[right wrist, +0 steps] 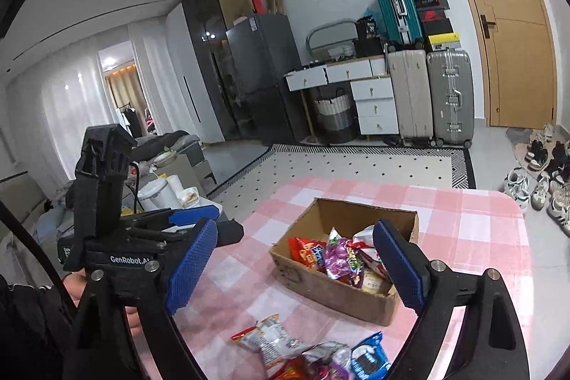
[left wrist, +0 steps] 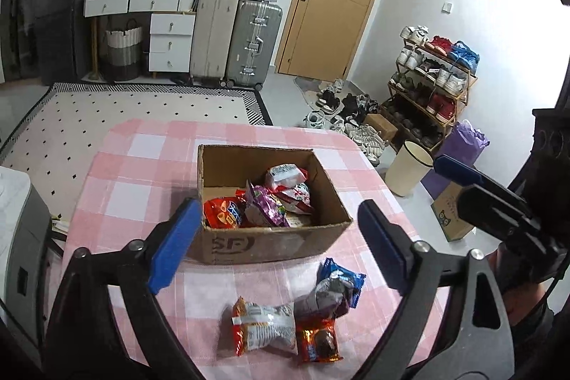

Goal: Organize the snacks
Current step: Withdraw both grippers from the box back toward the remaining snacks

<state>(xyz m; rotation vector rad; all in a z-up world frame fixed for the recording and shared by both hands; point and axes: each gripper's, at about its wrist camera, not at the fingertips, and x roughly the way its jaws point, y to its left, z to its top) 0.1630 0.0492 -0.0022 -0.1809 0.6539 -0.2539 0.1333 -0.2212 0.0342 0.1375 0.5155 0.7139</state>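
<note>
An open cardboard box (left wrist: 263, 246) (right wrist: 338, 291) stands on the pink checked tablecloth (left wrist: 142, 166) (right wrist: 463, 219). It holds several snack packets, among them a red one (left wrist: 222, 212) and a purple one (left wrist: 265, 207) (right wrist: 342, 259). On the cloth nearer to me lie a white-and-red packet (left wrist: 263, 326) (right wrist: 270, 337), an orange one (left wrist: 317, 341), a silver-purple one (left wrist: 326, 296) and a blue one (left wrist: 342, 276) (right wrist: 368, 358). My left gripper (left wrist: 278, 207) hangs open above the box's near edge, nothing between its blue pads. My right gripper (right wrist: 295, 228) is open too, empty, beside the left gripper.
A cream waste bin (left wrist: 409, 171), a purple bag (left wrist: 459, 145) and a shoe rack (left wrist: 434, 84) stand right of the table. Suitcases (left wrist: 249, 41) and white drawers (left wrist: 171, 41) line the far wall. A grey unit (left wrist: 21, 237) sits at the table's left.
</note>
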